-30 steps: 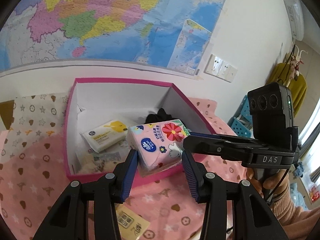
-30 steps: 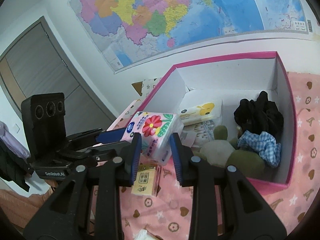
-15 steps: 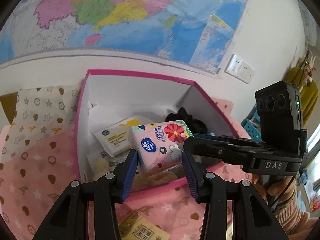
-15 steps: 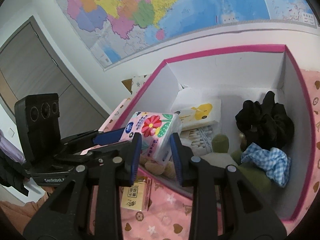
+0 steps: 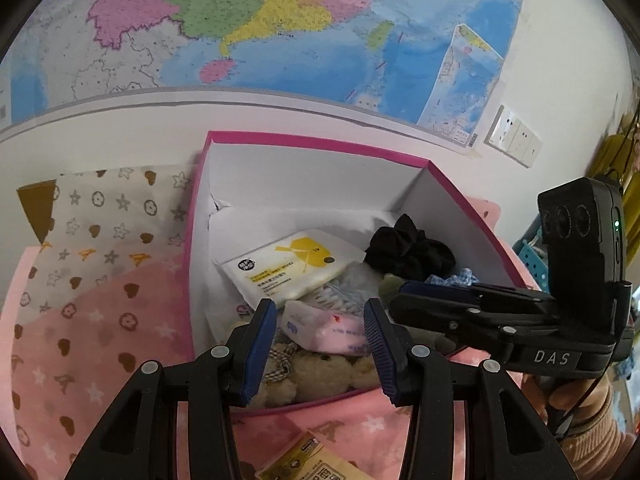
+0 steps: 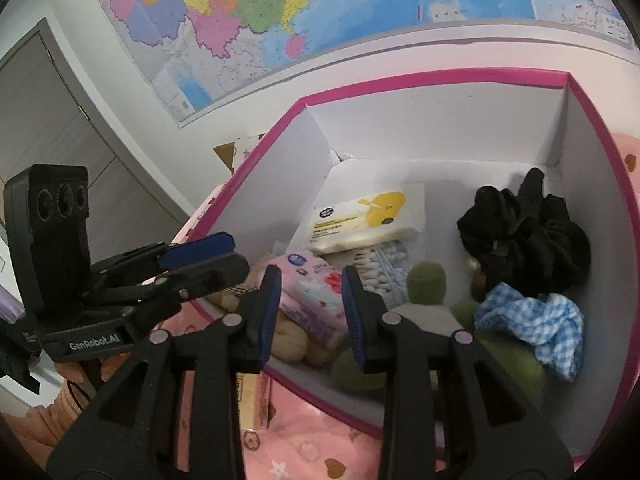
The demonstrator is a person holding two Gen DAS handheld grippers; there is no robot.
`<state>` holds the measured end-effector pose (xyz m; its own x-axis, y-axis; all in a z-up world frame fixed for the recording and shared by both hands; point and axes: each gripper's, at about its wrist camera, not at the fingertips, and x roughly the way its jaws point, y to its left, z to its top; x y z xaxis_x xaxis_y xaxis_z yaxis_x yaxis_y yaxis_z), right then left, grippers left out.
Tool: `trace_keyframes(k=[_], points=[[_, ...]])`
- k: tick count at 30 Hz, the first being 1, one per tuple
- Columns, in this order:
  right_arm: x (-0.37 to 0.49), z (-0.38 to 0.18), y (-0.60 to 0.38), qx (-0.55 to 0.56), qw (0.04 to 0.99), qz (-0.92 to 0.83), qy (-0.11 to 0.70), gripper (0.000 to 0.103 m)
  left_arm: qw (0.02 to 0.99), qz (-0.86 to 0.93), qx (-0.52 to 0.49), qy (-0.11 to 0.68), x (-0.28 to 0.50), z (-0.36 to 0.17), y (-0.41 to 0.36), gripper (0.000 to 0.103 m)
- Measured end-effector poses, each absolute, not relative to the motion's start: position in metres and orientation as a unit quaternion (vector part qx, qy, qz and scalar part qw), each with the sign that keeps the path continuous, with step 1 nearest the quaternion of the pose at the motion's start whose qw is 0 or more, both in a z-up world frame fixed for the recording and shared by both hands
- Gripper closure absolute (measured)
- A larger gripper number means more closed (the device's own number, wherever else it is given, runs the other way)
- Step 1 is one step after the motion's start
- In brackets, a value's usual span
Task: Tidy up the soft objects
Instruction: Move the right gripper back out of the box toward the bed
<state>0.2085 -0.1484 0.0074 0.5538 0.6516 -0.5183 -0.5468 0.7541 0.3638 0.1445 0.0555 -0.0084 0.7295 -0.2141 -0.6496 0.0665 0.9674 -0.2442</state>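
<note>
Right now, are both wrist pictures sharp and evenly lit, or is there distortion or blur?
Left wrist view: strong fisheye bending, dark corners, the pink box rim curves; daylight, fairly sharp. Right wrist view: same bending, slightly dimmer and softer; the black cloth shows almost no detail. No strong glare in either view.

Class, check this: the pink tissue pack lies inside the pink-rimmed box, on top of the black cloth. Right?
Not quite. The pink tissue pack is inside the pink-rimmed box, but it lies on the cream plush toy, apart from the black cloth. The right wrist view shows it.
</note>
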Motion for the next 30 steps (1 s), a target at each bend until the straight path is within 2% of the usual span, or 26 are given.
trace_keyframes(k=[6, 9, 11, 16, 21, 30], points=[[0.180, 0.017, -0.164, 0.072, 0.883, 0.354, 0.300, 0.069, 0.933, -0.084, -0.086, 0.340, 0.120, 0.002, 0.042, 0.050], [0.159, 0.023, -0.174, 0.071, 0.881, 0.370, 0.287, 0.067, 0.934, -0.111, -0.083, 0.330, 0.098, 0.009, 0.031, 0.047], [0.141, 0.028, -0.186, 0.073, 0.874, 0.391, 0.280, 0.061, 0.934, -0.124, -0.081, 0.326, 0.084, 0.011, 0.023, 0.045], [0.102, 0.025, -0.214, 0.086, 0.862, 0.419, 0.272, 0.058, 0.918, -0.177, -0.087, 0.343, 0.046, 0.001, 0.005, 0.044], [0.072, -0.002, -0.239, 0.086, 0.860, 0.400, 0.305, 0.057, 0.893, -0.211, -0.089, 0.387, 0.023, -0.025, -0.011, 0.044], [0.050, -0.082, -0.268, 0.121, 0.842, 0.332, 0.407, 0.056, 0.839, -0.252, -0.126, 0.466, 0.001, -0.073, -0.030, 0.044]])
